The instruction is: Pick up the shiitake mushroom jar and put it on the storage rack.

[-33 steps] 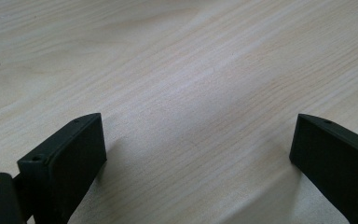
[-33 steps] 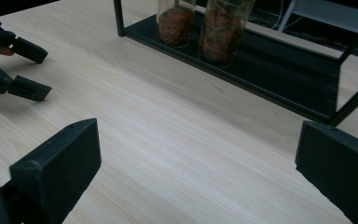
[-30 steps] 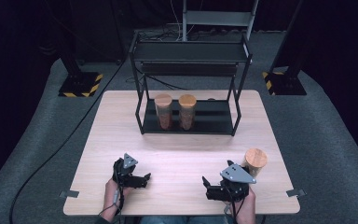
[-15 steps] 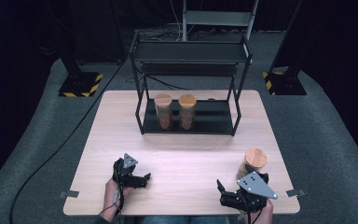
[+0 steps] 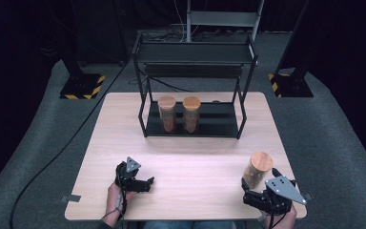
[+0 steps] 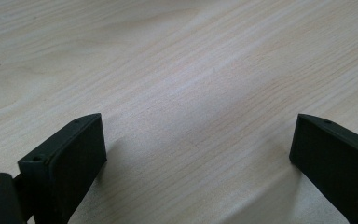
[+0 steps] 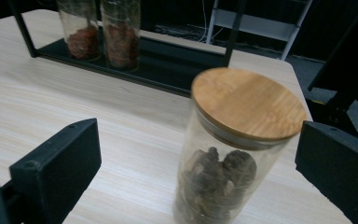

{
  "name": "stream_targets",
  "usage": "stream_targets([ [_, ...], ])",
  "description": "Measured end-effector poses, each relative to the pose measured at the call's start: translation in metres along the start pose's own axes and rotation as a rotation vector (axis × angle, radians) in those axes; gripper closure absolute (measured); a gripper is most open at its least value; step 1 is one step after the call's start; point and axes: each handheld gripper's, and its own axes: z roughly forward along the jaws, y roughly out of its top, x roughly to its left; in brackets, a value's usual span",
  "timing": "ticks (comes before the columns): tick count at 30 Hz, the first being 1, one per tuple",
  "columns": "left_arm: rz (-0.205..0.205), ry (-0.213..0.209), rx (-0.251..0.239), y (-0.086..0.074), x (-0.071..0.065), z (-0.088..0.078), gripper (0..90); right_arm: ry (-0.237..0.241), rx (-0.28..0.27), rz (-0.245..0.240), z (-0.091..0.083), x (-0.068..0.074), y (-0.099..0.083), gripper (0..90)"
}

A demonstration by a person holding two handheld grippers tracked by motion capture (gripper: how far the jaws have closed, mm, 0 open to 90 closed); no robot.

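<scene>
The jar [image 7: 235,149] stands upright on the worktop [image 5: 190,162], alone at the near right corner, well apart from the rack [image 5: 193,86] at the far middle. It is clear glass with a flat wooden lid, and dark brown lumps fill its lower part. Its place off the rack suggests it is the one to be picked up and set beside the others.

The right tongs [image 7: 200,172] are spread wide and level with the jar's side. In the right gripper view the jar sits between the two black jaws, nearer the right one, and neither pad touches the glass. That low, sideways line makes sense: a grip around the body, below the lid, would keep the jar upright and leave the lid undisturbed. In the high view the right tongs [image 5: 255,191] lie just near of the jar, by the worktop's edge.

On the rack's lower shelf two jars [image 5: 178,114] stand side by side, touching or nearly so, towards the left, with reddish contents and the same wooden lids. The shelf is bare to their right, likely the room for a third.

The left tongs [image 6: 198,154] are also spread, with nothing but bare wood between the jaws. In the high view they [image 5: 145,183] rest low at the near left, well away from the jar, probably parked so the right hand can work unhindered.
</scene>
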Motion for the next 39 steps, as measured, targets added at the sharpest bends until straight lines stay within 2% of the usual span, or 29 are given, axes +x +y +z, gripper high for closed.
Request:
stream_targets([
  [4,0.000,0.000,0.000,0.000,0.000,0.000,2.8,0.012,0.012,0.046,0.015,-0.012,-0.011,0.0],
  [6,0.001,0.000,0.000,0.000,0.000,0.000,2.8,0.014,0.027,0.054,0.024,-0.016,-0.018,0.0],
  [9,0.001,0.001,-0.001,0.000,0.000,0.000,2.8,0.031,0.014,0.076,0.036,-0.023,-0.028,0.0],
  [11,0.001,0.001,-0.001,0.000,0.000,0.000,2.8,0.043,-0.013,0.092,0.042,-0.027,-0.035,0.0],
  [14,0.001,0.001,-0.001,0.000,0.000,0.000,2.8,0.049,-0.031,0.095,0.049,-0.029,-0.043,0.0],
  [18,0.002,0.001,-0.001,0.000,0.000,0.000,2.8,0.076,-0.018,0.082,0.061,-0.029,-0.050,0.0],
  [22,0.004,0.002,-0.001,0.000,0.000,0.000,2.8,0.081,-0.025,0.077,0.070,-0.029,-0.053,0.0],
  [31,0.005,0.003,-0.001,0.000,0.000,0.000,2.8,0.105,-0.067,0.062,0.081,-0.024,-0.058,0.0],
  [34,0.002,0.001,0.000,0.000,0.000,0.000,2.8,0.092,-0.073,0.054,0.082,-0.023,-0.060,0.0],
  [35,0.001,0.001,0.000,0.000,0.000,0.000,2.8,0.078,-0.074,0.052,0.082,-0.023,-0.061,2.8],
  [37,0.001,0.002,0.000,0.000,0.000,0.000,2.8,0.095,-0.072,0.057,0.082,-0.025,-0.062,9.7],
  [39,-0.001,0.002,-0.002,0.000,0.000,0.000,2.8,0.091,-0.079,0.062,0.082,-0.025,-0.063,13.7],
])
